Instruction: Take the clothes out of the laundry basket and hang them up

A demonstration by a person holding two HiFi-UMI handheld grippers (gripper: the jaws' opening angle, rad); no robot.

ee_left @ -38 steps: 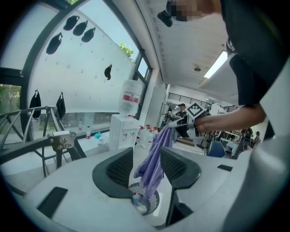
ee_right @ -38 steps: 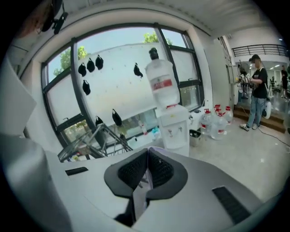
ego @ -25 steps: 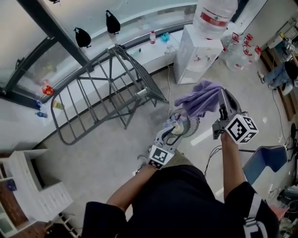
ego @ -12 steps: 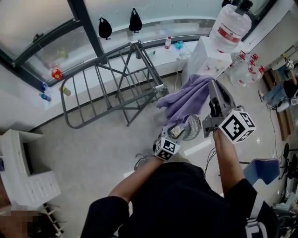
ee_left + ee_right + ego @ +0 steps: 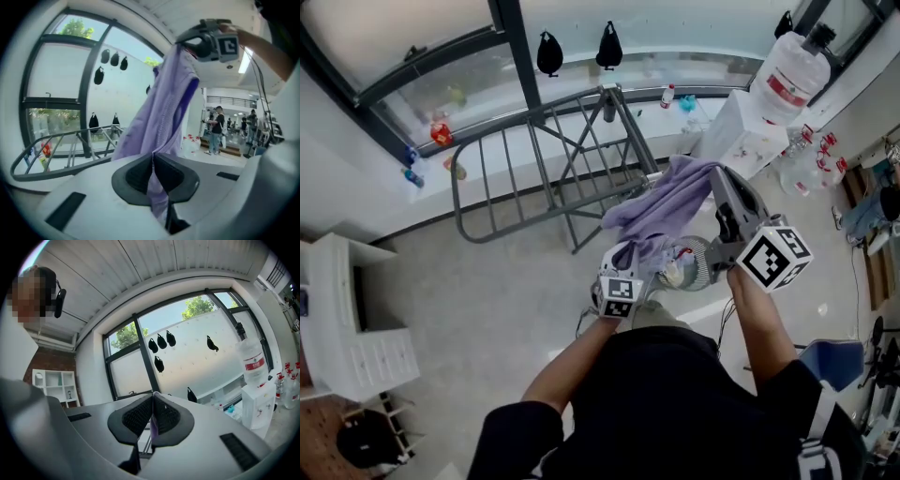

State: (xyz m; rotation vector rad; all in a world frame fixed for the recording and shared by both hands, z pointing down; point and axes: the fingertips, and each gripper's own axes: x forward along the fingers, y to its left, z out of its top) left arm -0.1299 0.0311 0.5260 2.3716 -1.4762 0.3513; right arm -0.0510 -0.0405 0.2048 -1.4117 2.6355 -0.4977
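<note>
Head view: purple garment (image 5: 661, 199) held up in the air at centre frame, in front of the person's chest, stretched between both tools. Upper end at the right gripper (image 5: 713, 172), right of centre; cloth runs down and left from there to the left gripper (image 5: 629, 253), whose tip is partly draped by it.

Left gripper view: jaws have just been closing and now pinch a fold of the purple cloth between the black pads; a strip of fabric hangs out below the pads, the rest rises toward the upper right, where the other tool grips it. Ribbed knit band visible along one edge.

Right gripper view: jaws clenched together, a thin sliver of purple caught between the pads near their lower edge. Most of the garment is out of this view.

Surroundings, head view: grey metal drying rack (image 5: 546, 180) just behind the garment, centre-left, standing on the pale floor (image 5: 487, 300) by the window sill. Two small black objects (image 5: 549, 52) hang against the window glass at the top. Water dispenser (image 5: 748, 139) with a large upturned bottle (image 5: 791, 67) at upper right. White shelf unit (image 5: 352, 323) at the left edge. Left gripper view shows several people (image 5: 216, 127) standing far off at centre right.
</note>
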